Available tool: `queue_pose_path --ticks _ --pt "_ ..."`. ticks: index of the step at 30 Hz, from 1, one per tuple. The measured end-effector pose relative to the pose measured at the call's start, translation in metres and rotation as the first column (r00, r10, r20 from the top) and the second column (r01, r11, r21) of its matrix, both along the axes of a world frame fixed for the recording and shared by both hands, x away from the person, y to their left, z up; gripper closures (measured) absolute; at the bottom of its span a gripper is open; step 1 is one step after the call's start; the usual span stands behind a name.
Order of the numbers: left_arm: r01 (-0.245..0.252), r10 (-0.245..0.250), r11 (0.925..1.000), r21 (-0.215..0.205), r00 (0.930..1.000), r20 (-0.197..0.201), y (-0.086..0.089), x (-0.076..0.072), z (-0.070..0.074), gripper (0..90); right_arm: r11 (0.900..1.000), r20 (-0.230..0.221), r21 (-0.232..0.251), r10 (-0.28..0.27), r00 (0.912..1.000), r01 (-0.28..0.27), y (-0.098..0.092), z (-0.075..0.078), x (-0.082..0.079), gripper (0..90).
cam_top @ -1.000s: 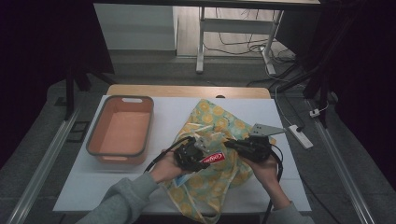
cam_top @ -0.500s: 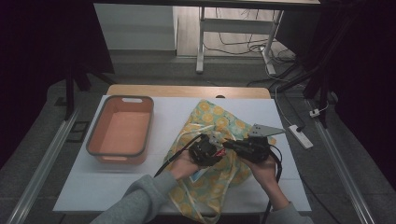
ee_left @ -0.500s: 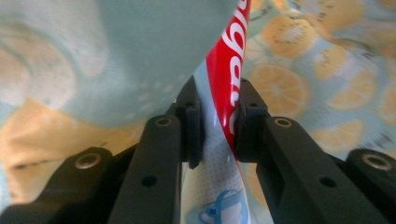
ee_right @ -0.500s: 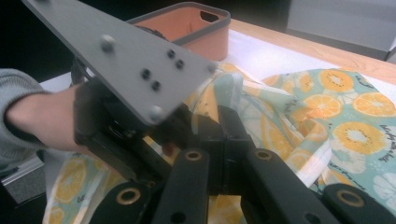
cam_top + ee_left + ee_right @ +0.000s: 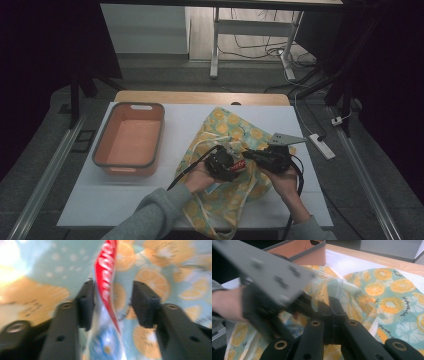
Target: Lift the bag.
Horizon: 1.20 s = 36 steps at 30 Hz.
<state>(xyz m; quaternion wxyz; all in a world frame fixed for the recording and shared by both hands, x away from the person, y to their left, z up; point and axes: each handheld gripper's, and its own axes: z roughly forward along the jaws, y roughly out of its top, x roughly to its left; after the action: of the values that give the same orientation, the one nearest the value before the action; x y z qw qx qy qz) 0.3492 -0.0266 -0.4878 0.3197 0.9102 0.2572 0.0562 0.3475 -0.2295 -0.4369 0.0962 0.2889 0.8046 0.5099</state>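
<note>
Your left gripper (image 5: 112, 302) stands half open with the toothpaste tube (image 5: 106, 287) between its jaws. The jaws have just been opening: the tube lies against the left-hand pad (image 5: 86, 303) as that gripper view shows it, while a clear gap separates it from the other pad, so nothing presses on it from both sides. It looks released or close to it.

The tube's long axis runs along the jaws, pointing away from your left hand (image 5: 197, 175), over the orange-print cloth bag (image 5: 235, 127) that lies in the middle of the table (image 5: 180, 120). In the high view the tube's red label (image 5: 238, 167) shows just between the two grippers.

Your right gripper (image 5: 331, 312) is shut, its jaws closed on a fold of the bag and lifting it near the left gripper. Whether that fold is the rim of the mouth cannot be told.

Judgement: the coming move turns on the tube lying lengthwise toward the held fold. The left gripper is the nearer one, and it should draw back along that same axis so a pad does not drag the tube out. The orange tub (image 5: 130, 140) sits well apart on your left.
</note>
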Motion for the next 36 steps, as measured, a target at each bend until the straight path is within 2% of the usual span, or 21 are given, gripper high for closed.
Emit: queue_pose_path --ticks 3,4,5,7,8,11,14,17,20,24,30,33,36 --pt "0.009 -0.008 0.9996 -0.028 0.9992 0.04 0.013 -0.013 0.015 45.0 1.0 0.002 -0.004 0.0 1.0 0.0 -0.001 0.0 0.0 89.4" --pt "0.008 -0.005 0.9992 -0.04 0.9976 0.07 0.018 -0.018 0.02 44.2 1.0 0.001 -0.006 0.001 1.0 -0.001 -0.001 0.0 0.0 89.4" --pt "0.005 0.001 0.9984 -0.056 0.9952 0.098 0.025 -0.023 0.026 43.7 1.0 0.0 -0.005 0.001 1.0 -0.001 0.0 -0.001 0.0 89.3" --pt "0.005 0.008 0.9947 -0.103 0.9924 0.123 0.039 -0.032 0.037 43.7 1.0 -0.001 -0.008 0.003 1.0 -0.003 0.0 -0.001 0.0 89.3" --pt "0.004 0.014 0.9902 -0.14 0.9918 0.127 0.049 -0.036 0.043 43.7 1.0 -0.001 -0.007 0.004 1.0 -0.004 0.001 -0.001 -0.001 89.3" --pt "-0.011 0.038 0.9804 -0.197 0.9901 0.135 0.074 -0.043 0.053 42.6 1.0 -0.005 -0.012 0.008 1.0 -0.008 0.001 -0.002 -0.002 89.3" --pt "-0.059 0.088 0.9795 -0.193 0.9851 0.147 0.099 -0.045 0.058 40.7 1.0 -0.008 -0.02 0.014 0.9999 -0.014 0.002 -0.004 -0.003 89.3" --pt "-0.107 0.136 0.9724 -0.207 0.9823 0.129 0.125 -0.044 0.058 39.1 1.0 -0.012 -0.021 0.005 0.9999 -0.006 0.0 -0.006 -0.003 89.3" --pt "-0.141 0.162 0.975 -0.172 0.9802 0.114 0.148 -0.043 0.053 38.5 1.0 -0.013 -0.021 0.002 0.9999 -0.002 -0.001 -0.007 -0.003 89.3" --pt "-0.187 0.2 0.9697 -0.157 0.9774 0.069 0.163 -0.037 0.044 38.3 1.0 -0.019 -0.022 0.001 0.9998 -0.001 -0.002 -0.008 -0.004 89.3" --pt "-0.18 0.185 0.9764 -0.119 0.982 0.035 0.152 -0.029 0.029 36.5 0.999 -0.015 -0.031 0.006 0.9999 -0.007 -0.002 -0.012 -0.009 89.1" --pt "-0.182 0.185 0.9804 -0.075 0.9823 0.029 0.141 -0.023 0.021 35.6 0.999 -0.013 -0.042 -0.001 0.9999 0.0 -0.006 -0.013 -0.013 89.1" --pt "-0.206 0.207 0.9783 -0.02 0.978 0.027 0.128 -0.016 0.011 35.4 0.999 -0.015 -0.036 -0.009 0.9998 0.009 -0.009 -0.014 -0.013 89.1"
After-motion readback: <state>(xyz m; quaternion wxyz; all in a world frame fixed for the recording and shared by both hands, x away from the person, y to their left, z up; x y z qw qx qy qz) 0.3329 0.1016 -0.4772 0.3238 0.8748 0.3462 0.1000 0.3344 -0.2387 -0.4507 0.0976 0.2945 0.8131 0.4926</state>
